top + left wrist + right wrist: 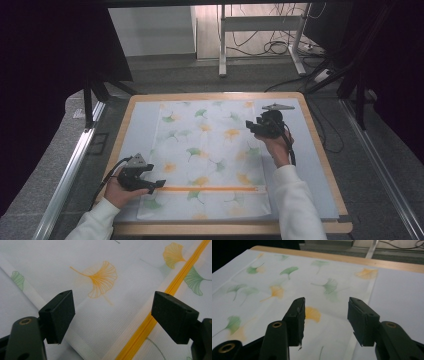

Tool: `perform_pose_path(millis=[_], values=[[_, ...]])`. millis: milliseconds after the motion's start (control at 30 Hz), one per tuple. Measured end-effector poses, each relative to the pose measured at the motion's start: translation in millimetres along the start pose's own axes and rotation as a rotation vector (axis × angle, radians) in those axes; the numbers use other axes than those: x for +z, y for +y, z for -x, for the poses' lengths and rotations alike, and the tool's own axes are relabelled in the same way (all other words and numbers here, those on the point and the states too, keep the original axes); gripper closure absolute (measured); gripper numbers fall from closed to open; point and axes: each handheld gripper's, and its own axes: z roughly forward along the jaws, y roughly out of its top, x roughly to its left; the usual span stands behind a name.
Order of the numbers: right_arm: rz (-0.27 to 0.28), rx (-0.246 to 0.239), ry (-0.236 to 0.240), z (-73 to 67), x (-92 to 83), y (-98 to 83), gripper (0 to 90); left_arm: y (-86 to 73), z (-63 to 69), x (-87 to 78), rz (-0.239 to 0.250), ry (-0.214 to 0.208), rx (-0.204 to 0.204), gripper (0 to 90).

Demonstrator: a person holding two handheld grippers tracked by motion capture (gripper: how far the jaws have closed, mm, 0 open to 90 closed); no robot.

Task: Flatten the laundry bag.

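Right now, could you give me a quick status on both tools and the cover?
Left tool open over the zipper. Right tool open, holding nothing. Leaf-print cover flat on the table. Nothing in the way.

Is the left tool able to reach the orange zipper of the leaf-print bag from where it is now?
Probably yes. The left tool is open and sits at the zipper's left end; in the left gripper view the orange zipper runs between its jaws with nothing over it. The right tool is far off.

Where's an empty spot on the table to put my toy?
Bare grey mat lies right of the leaf-print cloth, and a strip left of it. The left gripper crowds the orange zipper; the right gripper hovers over the cloth's right side.
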Motion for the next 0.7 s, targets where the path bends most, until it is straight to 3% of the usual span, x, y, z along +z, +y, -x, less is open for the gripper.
perform_pose_path(millis=[300, 433, 700], values=[[-0.057, -0.070, 0.082, -16.1, -22.7, -21.2, 55.7, 0.2, 0.5, -1.3, 0.020, 0.013, 0.002, 18.8], [-0.071, -0.085, 0.115, -23.6, -31.7, -31.9, 60.9, 1.6, 4.2, -1.0, 0.017, 0.022, 0.022, 18.7], [-0.083, -0.105, 0.174, -31.6, -52.3, -56.5, 83.4, 4.3, 9.0, -0.7, 0.022, 0.020, 0.035, 18.4]])
